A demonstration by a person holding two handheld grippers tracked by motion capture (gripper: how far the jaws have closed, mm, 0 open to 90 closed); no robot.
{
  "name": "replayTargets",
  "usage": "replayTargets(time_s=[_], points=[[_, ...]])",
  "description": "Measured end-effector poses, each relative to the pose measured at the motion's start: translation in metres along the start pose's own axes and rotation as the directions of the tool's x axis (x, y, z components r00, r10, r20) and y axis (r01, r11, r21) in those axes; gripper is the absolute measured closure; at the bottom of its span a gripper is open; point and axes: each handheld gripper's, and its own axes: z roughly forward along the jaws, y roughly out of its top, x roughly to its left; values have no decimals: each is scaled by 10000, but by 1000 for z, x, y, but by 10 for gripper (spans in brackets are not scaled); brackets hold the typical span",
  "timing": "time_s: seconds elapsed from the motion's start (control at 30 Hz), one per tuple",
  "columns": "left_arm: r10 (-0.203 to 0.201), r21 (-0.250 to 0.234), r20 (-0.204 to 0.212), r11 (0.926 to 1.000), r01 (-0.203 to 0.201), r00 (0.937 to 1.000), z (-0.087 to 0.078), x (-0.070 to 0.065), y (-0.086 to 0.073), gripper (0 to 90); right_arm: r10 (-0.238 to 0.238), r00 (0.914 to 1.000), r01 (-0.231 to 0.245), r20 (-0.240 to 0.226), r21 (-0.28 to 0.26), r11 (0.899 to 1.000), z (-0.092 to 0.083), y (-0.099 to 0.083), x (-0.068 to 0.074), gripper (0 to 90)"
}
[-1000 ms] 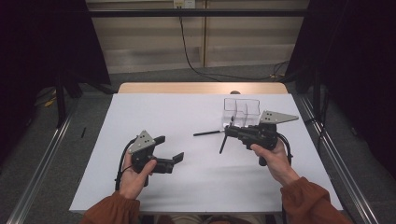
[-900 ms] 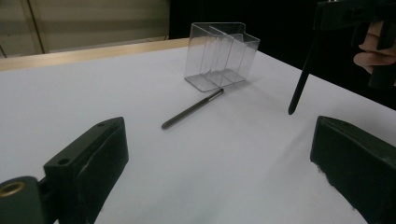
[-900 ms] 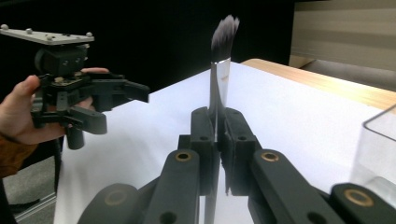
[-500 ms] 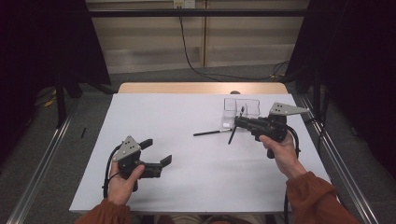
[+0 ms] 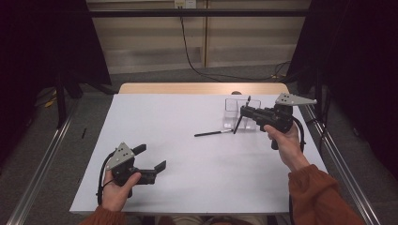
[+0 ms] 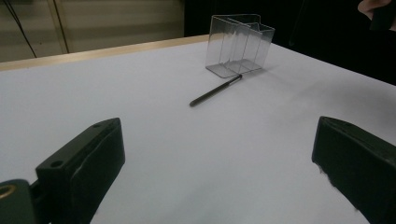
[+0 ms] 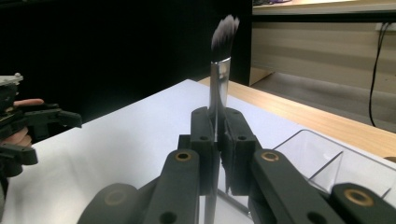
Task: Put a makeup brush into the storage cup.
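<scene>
My right gripper (image 5: 243, 113) is shut on a makeup brush (image 5: 238, 124) and holds it steeply tilted above a clear plastic organiser (image 5: 230, 106) at the table's right. In the right gripper view the brush (image 7: 219, 74) stands upright between the jaws of the right gripper (image 7: 217, 122), dark bristles on top, with the organiser (image 7: 327, 156) just beyond. A thin black pencil-like stick (image 5: 213, 133) lies flat left of the organiser. My left gripper (image 5: 151, 158) is open and empty, low over the near left of the table. Its own view shows the left gripper (image 6: 217, 140), the stick (image 6: 215, 91) and the organiser (image 6: 239, 45).
The white table top (image 5: 187, 112) has a wooden strip (image 5: 187, 88) along its far edge. Metal rails (image 5: 42, 159) run along both sides on the floor. A black cable (image 5: 190, 51) hangs behind the table. The left hand and gripper (image 7: 32, 123) appear far off in the right gripper view.
The right gripper has carried the brush away from me and rightward, over the organiser. The left gripper has drawn back toward the near left edge, still open.
</scene>
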Motion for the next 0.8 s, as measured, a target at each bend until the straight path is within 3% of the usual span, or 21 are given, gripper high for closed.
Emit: replayTargets(time_s=[0.37,0.8], points=[[348,63,158,9994,-349,9993,-1,-3,2,27,-41,9996,46,272,-194,9998,2,17,-9,841],[180,43,67,9998,-180,9998,-2,-5,1,27,-31,9966,57,828,-318,9995,13,41,-27,841]])
